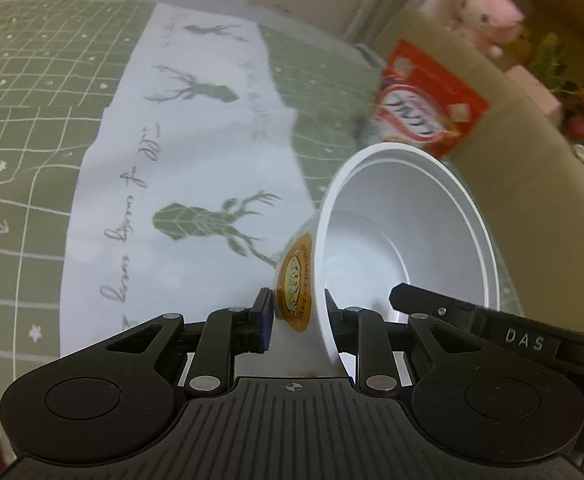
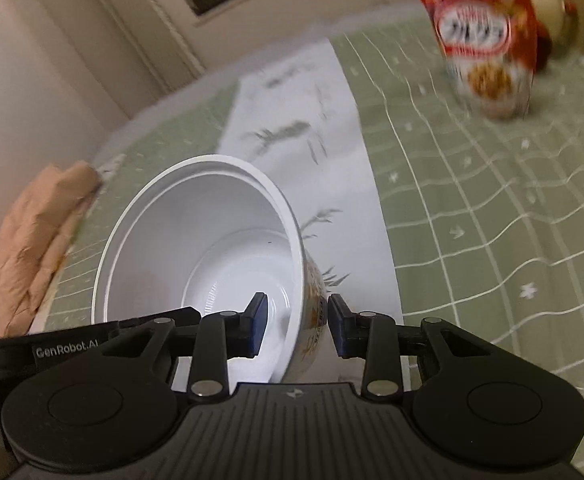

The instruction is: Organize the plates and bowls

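Bowls hang tilted in both your claws, each white plastic bowl (image 1: 404, 240) (image 2: 203, 248) pinched by its near wall, left gripper (image 1: 298, 312) and right gripper (image 2: 294, 320) clenched, open mouths facing inward.

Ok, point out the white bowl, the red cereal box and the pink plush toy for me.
white bowl (image 1: 404, 236): left wrist view, on its bare white inside wall.
red cereal box (image 2: 480, 28): right wrist view, on the printed front face.
pink plush toy (image 1: 486, 12): left wrist view, on its pink body.
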`<state>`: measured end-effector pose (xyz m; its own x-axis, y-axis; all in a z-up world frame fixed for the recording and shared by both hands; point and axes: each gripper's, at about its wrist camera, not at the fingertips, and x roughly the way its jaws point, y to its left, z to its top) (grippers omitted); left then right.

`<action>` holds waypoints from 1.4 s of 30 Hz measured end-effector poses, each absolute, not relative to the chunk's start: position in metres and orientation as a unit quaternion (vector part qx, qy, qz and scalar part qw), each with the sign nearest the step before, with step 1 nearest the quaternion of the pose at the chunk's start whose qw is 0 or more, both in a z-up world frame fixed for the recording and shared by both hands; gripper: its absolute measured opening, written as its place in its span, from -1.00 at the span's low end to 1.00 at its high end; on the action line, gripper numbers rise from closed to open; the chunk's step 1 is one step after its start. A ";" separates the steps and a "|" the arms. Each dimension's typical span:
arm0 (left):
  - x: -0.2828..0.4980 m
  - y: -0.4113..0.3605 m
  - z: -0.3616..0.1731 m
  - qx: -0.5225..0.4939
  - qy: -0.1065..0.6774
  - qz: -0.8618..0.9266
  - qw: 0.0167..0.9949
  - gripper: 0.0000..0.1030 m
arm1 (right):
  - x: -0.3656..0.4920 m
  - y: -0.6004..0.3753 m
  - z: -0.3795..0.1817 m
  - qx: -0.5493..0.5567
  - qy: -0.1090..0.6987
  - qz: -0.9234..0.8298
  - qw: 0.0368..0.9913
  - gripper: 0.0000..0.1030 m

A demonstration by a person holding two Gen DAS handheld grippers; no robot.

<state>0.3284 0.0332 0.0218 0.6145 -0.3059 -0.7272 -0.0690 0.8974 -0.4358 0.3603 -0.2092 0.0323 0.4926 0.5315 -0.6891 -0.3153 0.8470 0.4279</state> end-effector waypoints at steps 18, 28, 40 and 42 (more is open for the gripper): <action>0.262 0.014 -0.015 -0.240 0.495 -0.100 0.829 -0.46 | 0.275 -0.246 0.001 0.094 0.469 0.242 0.844 -0.33; 0.269 0.008 0.003 -0.203 0.478 -0.090 0.850 -0.42 | 0.274 -0.240 0.019 0.041 0.416 0.193 0.888 -0.04; 0.268 0.008 -0.004 -0.166 0.465 -0.103 0.864 -0.46 | 0.270 -0.242 0.019 0.033 0.402 0.177 0.898 -0.04; 0.257 0.028 0.000 -0.207 0.462 -0.129 0.853 -0.46 | 0.259 -0.237 0.035 0.027 0.369 0.185 0.910 0.00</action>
<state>0.2574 0.0285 0.0002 0.5397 -0.4116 -0.7344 0.0287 0.8808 -0.4726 0.2591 -0.2369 0.0351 0.6591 0.3563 -0.6623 -0.3167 0.9303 0.1853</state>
